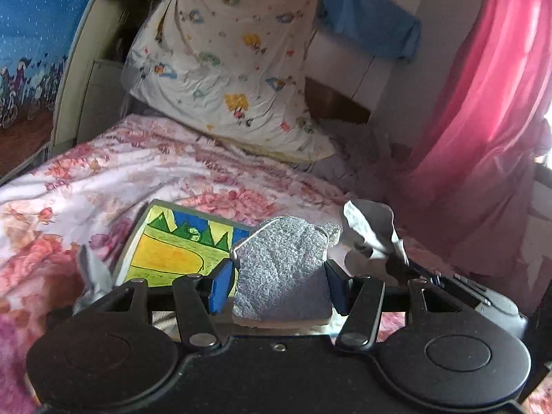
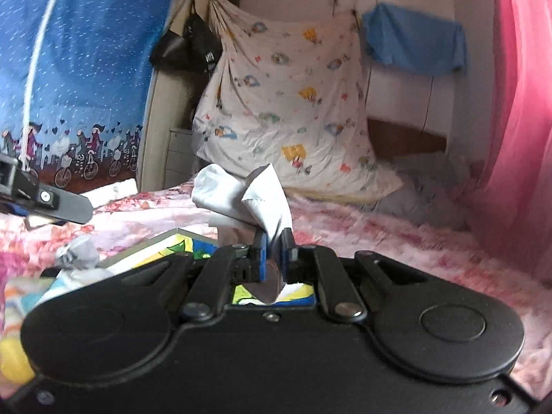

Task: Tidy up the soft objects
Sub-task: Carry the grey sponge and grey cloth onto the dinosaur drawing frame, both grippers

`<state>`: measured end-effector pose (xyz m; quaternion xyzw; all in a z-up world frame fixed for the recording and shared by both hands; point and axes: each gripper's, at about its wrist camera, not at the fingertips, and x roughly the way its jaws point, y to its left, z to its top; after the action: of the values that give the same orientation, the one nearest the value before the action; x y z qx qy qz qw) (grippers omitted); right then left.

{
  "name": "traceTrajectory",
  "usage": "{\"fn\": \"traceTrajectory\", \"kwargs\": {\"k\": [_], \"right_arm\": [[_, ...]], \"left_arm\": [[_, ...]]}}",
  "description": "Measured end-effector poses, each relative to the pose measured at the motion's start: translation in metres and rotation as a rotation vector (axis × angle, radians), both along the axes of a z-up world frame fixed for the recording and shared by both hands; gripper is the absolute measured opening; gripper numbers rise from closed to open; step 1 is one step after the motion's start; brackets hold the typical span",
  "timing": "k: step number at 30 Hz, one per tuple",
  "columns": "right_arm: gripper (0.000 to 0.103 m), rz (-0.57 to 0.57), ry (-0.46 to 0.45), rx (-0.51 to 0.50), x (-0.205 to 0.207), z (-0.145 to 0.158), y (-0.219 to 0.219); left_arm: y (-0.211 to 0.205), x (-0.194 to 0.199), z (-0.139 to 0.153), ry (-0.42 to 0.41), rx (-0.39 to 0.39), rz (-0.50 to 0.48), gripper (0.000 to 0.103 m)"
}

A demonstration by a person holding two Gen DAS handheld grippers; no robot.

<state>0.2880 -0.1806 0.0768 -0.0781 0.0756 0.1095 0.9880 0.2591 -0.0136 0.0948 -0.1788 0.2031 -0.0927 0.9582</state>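
My left tool (image 1: pixel 277 276) is clamped on a gray fuzzy sponge block (image 1: pixel 281 269). Its blue pads sit wide apart only because the block is thick, and the block pokes out toward 12 o'clock from the jaws. I think I hold it up off the bed so I can carry it to where it belongs.

Just under it, at about 9 o'clock, a colorful picture board (image 1: pixel 169 245) lies flat on the flowered blanket (image 1: pixel 103 172). A small crumpled gray scrap (image 1: pixel 91 276) rests at the board's left edge.

At 3 o'clock from the block I can see a pale gray cloth (image 1: pixel 371 227) hanging in the air — that one is in my right tool (image 2: pixel 272 241). The jaws there are squeezed almost together, pinching a thin fold of the cloth, and the rest puffs up above them toward 12 o'clock. A tight pinch makes sense, since thin cloth slips out easily.

The bed is soft and bumpy, so things laid on it may tip or sink. Farther back, at 12 o'clock, a big cartoon-print pillow (image 1: pixel 227 69) leans up against the wall. A blue curtain with bicycle riders (image 2: pixel 76 86) hangs at the left, a blue cloth (image 2: pixel 414 48) hangs on the wall, and a pink curtain (image 1: pixel 490 103) glows at the right.
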Motion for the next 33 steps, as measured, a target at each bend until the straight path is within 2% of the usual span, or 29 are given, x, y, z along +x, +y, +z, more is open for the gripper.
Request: {"fn": "traceTrajectory", "kwargs": {"k": [5, 11, 16, 20, 23, 28, 33], "right_arm": [[0.003, -0.024, 0.116, 0.076, 0.051, -0.023, -0.018], [0.003, -0.025, 0.239, 0.194, 0.1, -0.057, -0.043], [0.003, -0.025, 0.329, 0.248, 0.128, -0.078, -0.056], [0.003, -0.02, 0.376, 0.291, 0.148, -0.084, -0.075], [0.003, 0.0, 0.409, 0.321, 0.156, -0.078, -0.082], [0.004, 0.013, 0.463, 0.316, 0.168, -0.08, -0.088], [0.006, 0.015, 0.469, 0.308, 0.172, -0.078, -0.088]], "left_arm": [[-0.009, 0.062, -0.005, 0.076, -0.01, 0.03, 0.058], [-0.033, 0.128, -0.023, 0.198, 0.022, 0.048, 0.058], [-0.044, 0.171, -0.036, 0.281, -0.043, 0.082, 0.058], [-0.058, 0.192, -0.045, 0.327, -0.022, 0.105, 0.058], [-0.064, 0.201, -0.05, 0.373, -0.007, 0.121, 0.058], [-0.069, 0.206, -0.06, 0.436, 0.008, 0.137, 0.058], [-0.073, 0.21, -0.067, 0.474, 0.045, 0.179, 0.059]]}}
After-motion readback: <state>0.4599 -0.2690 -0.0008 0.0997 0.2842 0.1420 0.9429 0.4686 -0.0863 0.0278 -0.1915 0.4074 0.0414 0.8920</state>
